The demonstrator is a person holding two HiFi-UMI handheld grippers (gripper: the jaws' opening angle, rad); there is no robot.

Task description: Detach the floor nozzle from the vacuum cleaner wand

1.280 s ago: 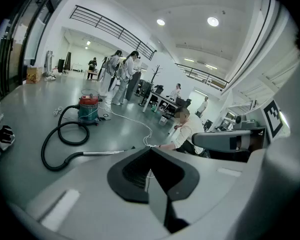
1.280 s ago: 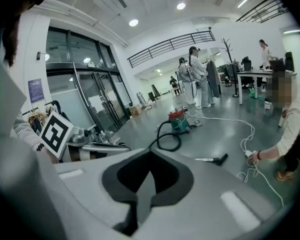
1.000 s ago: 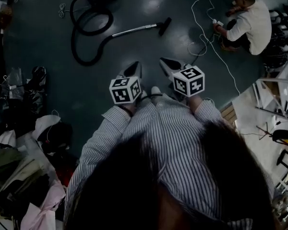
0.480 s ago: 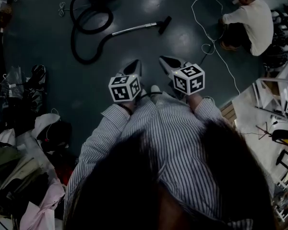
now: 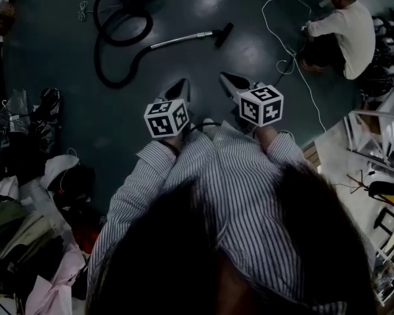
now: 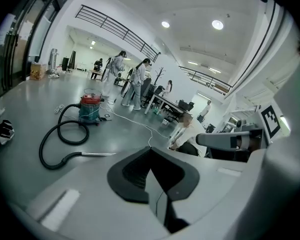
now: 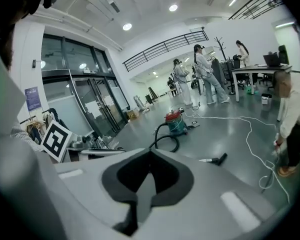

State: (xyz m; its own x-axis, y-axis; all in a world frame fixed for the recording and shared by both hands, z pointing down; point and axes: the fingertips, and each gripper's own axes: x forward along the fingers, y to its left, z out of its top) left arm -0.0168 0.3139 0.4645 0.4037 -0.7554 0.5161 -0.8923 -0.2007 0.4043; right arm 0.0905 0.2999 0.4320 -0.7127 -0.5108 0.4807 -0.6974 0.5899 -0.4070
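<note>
My left gripper point(image 5: 179, 87) and right gripper point(image 5: 228, 81) are both closed and empty, well short of the floor nozzle point(image 5: 224, 34) at upper centre, so I should walk in, open both, brace the wand point(image 5: 180, 41) and pull the nozzle.

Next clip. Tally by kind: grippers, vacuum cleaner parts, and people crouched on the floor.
Grippers: 2, the left gripper and the right gripper
Canister: 1
Hose: 1
Wand: 1
Floor nozzle: 1
Crouched person: 1
Total: 7
</note>
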